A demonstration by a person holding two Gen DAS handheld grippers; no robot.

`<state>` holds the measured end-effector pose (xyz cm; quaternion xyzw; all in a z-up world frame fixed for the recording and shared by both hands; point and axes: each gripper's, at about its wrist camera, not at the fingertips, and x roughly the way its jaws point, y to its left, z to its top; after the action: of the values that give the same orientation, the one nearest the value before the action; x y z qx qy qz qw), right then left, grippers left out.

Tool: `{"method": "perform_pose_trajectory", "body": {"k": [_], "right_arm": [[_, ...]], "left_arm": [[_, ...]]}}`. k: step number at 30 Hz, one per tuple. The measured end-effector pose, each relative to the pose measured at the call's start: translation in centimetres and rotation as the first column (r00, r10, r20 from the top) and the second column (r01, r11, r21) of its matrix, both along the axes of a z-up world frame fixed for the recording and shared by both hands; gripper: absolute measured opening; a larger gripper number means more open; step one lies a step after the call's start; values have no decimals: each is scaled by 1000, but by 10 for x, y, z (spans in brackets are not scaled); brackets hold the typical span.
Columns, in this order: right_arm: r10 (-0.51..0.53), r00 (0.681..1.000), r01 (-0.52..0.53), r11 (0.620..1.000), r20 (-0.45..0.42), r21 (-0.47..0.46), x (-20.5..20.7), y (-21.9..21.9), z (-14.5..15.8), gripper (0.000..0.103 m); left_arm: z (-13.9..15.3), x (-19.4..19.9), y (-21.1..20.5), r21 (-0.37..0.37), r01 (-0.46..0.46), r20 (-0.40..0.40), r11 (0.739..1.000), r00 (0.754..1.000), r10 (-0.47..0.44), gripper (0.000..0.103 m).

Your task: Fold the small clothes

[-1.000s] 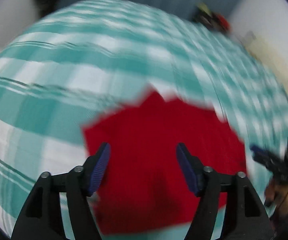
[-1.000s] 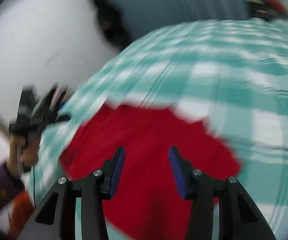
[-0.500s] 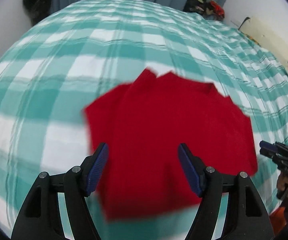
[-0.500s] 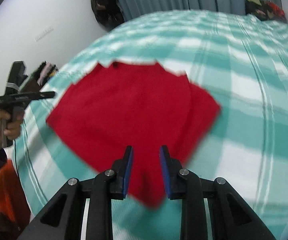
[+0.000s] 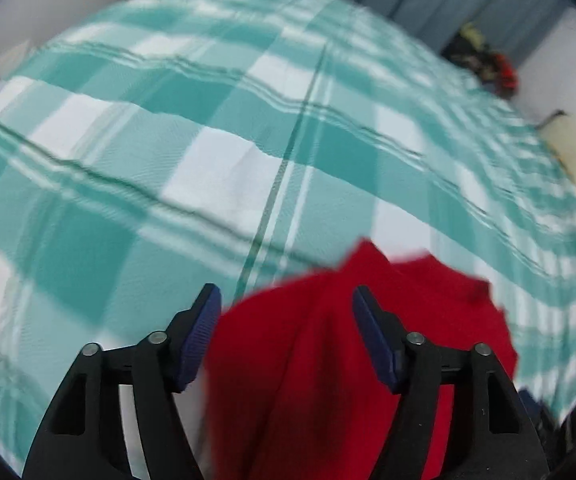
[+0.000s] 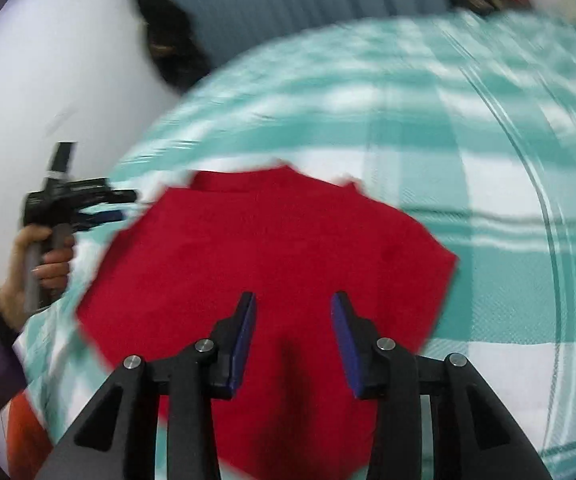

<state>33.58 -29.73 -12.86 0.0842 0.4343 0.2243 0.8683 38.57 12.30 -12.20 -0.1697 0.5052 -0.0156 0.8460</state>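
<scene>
A red garment (image 6: 271, 264) is lying spread flat on a bed covered with a teal-and-white checked sheet (image 5: 215, 176). The left gripper (image 5: 285, 332) is hovering over the garment's near left edge, its blue-padded fingers (image 5: 201, 336) standing wide apart and opening, gripping nothing. The right gripper (image 6: 292, 336) is hanging above the garment's near middle, its fingers (image 6: 243, 336) parting too, cloth below them but not pinched. A hand (image 6: 43, 264) is holding the left gripper's handle at the bed's left side
</scene>
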Motion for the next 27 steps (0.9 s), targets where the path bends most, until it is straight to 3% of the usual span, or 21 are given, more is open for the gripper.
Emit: {"method": "perform_pose_trajectory", "body": {"k": [2,4,7,8,11,12,13,14,17,18,20,21,22,24,27], "right_arm": [[53,998,-53,999,28,-10,-22,7,8,40],[98,995,-98,995,-3,-10,-45,9,-4,41],[39,980,-50,997,-194,-54,-79,-11,-60,38],[13,984,-16,1000,-178,-17,-91,-21,-60,38],[-92,985,91,996,-147,-18,-143,-43,-41,55],[-129,986,126,992,-110,-32,-166,-47,-35,67],[-150,985,147,988,-89,-36,-180,-48,-34,71],[-157,984,155,987,-79,-28,-192,-49,-37,71],[-173,984,171,985,-50,-39,-215,-45,-53,71],[-176,984,175,983,-20,-50,-221,-42,-54,71],[-179,984,180,979,16,-94,-227,-35,-53,72],[-178,984,179,979,18,-101,-225,-37,-53,74],[-175,984,176,979,20,-102,-224,-36,-52,75],[-173,985,174,981,20,-86,-224,-40,-52,75],[-169,985,170,984,24,-51,-221,-45,-57,75]], "left_arm": [[4,-47,11,17,22,19,1000,1000,-22,82],[-3,-79,21,58,21,-10,998,1000,-20,82],[-20,-122,41,113,-6,-75,994,997,15,82],[-24,-134,49,105,-22,-93,994,995,32,82],[-22,-146,68,-20,-72,-69,997,995,71,82],[-19,-145,69,-74,-79,-51,994,996,76,86],[-17,-139,65,-132,-76,-29,988,997,73,91],[-17,-127,58,-182,-61,-7,981,998,60,92],[-28,-89,31,-183,-34,-20,983,999,31,91],[-36,-72,19,-171,-16,-44,985,999,9,88],[-50,-54,2,-128,-1,-89,992,996,-10,70],[-54,-47,-7,-81,15,-87,997,996,-22,48],[-55,-49,-12,-59,33,-80,998,996,-38,9],[-47,-43,-21,-29,10,-100,1000,995,-13,8],[-6,-43,-45,96,9,-36,995,999,-6,7]]}}
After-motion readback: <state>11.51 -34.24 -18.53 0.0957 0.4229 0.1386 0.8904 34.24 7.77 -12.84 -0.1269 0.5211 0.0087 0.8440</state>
